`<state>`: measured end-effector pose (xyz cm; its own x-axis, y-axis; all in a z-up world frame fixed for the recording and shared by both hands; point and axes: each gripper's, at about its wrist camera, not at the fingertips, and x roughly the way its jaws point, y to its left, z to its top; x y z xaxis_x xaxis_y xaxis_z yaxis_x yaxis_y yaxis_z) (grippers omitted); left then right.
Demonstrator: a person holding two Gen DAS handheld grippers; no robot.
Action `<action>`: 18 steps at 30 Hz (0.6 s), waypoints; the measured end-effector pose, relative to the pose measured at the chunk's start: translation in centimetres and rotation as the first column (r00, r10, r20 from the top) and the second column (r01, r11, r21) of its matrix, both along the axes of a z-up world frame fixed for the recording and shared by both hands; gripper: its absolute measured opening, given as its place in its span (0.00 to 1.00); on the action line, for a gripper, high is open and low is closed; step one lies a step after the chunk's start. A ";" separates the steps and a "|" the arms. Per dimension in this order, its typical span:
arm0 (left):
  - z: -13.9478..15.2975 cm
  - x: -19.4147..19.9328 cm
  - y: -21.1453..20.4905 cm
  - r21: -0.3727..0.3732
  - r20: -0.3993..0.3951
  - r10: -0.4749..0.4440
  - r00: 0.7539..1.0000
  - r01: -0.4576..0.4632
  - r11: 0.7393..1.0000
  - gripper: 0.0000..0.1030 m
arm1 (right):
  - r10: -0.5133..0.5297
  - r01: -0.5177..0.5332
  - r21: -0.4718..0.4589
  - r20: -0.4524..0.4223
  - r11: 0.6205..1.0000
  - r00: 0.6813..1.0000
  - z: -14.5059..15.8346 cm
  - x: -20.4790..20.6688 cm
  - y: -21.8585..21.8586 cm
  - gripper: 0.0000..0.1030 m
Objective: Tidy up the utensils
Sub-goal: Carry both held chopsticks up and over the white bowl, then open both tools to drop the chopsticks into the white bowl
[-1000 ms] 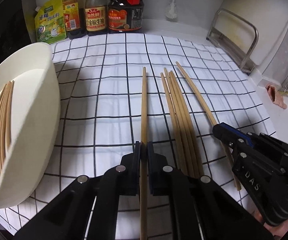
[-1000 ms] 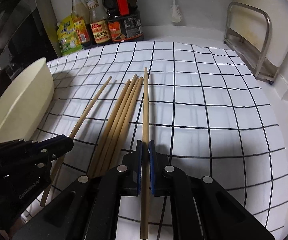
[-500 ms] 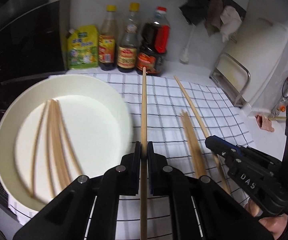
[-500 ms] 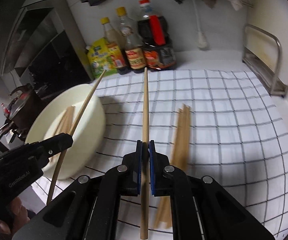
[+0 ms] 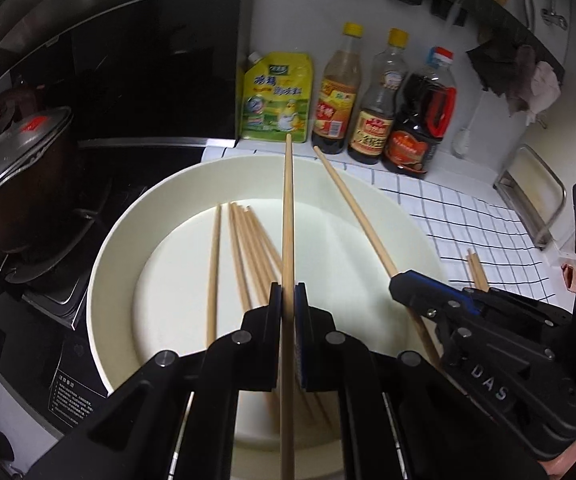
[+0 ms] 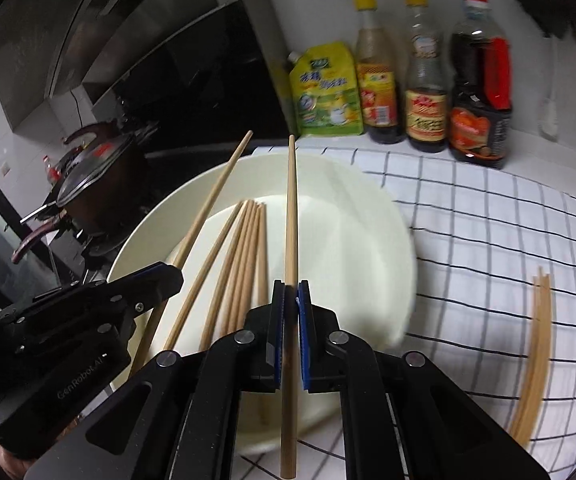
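My left gripper (image 5: 287, 294) is shut on a wooden chopstick (image 5: 288, 208) that it holds above the big cream bowl (image 5: 108, 248). Beside it to the right, the right gripper (image 5: 398, 280) carries another chopstick (image 5: 352, 208) over the same bowl. In the right wrist view my right gripper (image 6: 290, 292) is shut on its chopstick (image 6: 291, 208), and the left gripper (image 6: 172, 272) with its chopstick (image 6: 216, 192) shows at the left. Several chopsticks (image 6: 244, 256) lie inside the bowl (image 6: 400, 276). A few more chopsticks (image 6: 536, 360) lie on the checked cloth (image 6: 488, 220) to the right.
A yellow pouch (image 5: 276, 98) and three sauce bottles (image 5: 372, 96) stand against the back wall. A lidded dark pot (image 5: 16, 152) sits on the black hob at the left. A metal rack (image 5: 536, 200) stands at the far right.
Both grippers lifted their chopsticks off the checked cloth and swung left, and now hold them over the bowl. The chopsticks left on the cloth have dropped to the right edge of view.
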<state>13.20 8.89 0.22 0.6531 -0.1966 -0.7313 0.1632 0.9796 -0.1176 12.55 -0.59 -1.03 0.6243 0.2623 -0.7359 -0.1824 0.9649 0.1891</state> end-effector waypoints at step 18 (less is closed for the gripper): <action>-2.4 1.4 2.7 -0.001 -0.057 0.086 0.995 -0.086 0.996 0.48 | 0.002 -0.002 -0.021 -0.036 1.000 0.999 -1.6 1.3 1.7 0.07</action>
